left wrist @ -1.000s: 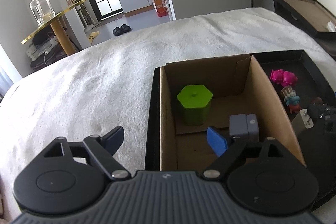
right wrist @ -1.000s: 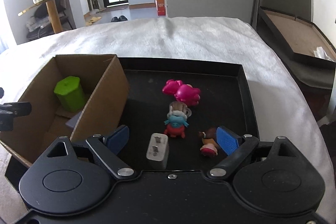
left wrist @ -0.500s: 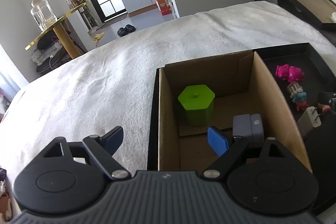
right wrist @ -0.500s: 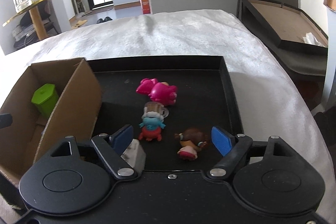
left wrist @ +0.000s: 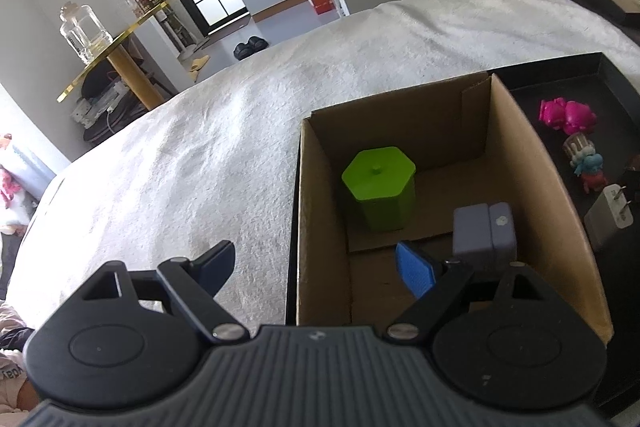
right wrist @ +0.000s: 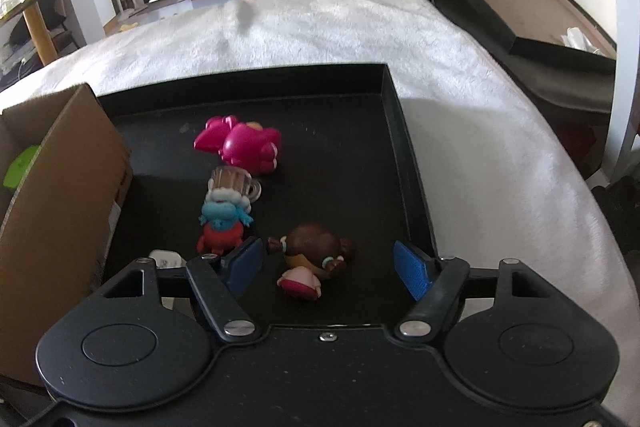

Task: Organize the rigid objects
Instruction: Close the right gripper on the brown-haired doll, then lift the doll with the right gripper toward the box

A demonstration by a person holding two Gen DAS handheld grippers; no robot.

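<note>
My right gripper (right wrist: 330, 269) is open and low over the black tray (right wrist: 404, 131), its fingers on either side of a brown-haired doll (right wrist: 314, 255). A blue and red figure (right wrist: 222, 225), a small jar-like toy (right wrist: 230, 181), a pink toy (right wrist: 244, 145) and a white charger (right wrist: 166, 258) also lie in the tray. My left gripper (left wrist: 316, 265) is open and empty over the near left wall of a cardboard box (left wrist: 520, 151). The box holds a green hexagonal container (left wrist: 380, 183) and a grey block (left wrist: 482, 231).
The tray and box rest on a white blanket (left wrist: 240, 131). A second dark tray (right wrist: 520, 3) stands to the far right. A gold side table with a glass jar (left wrist: 82, 31) is at the far left.
My right gripper has moved forward and right, from the white charger to around the brown-haired doll. My left gripper has drifted slightly back and left, staying open.
</note>
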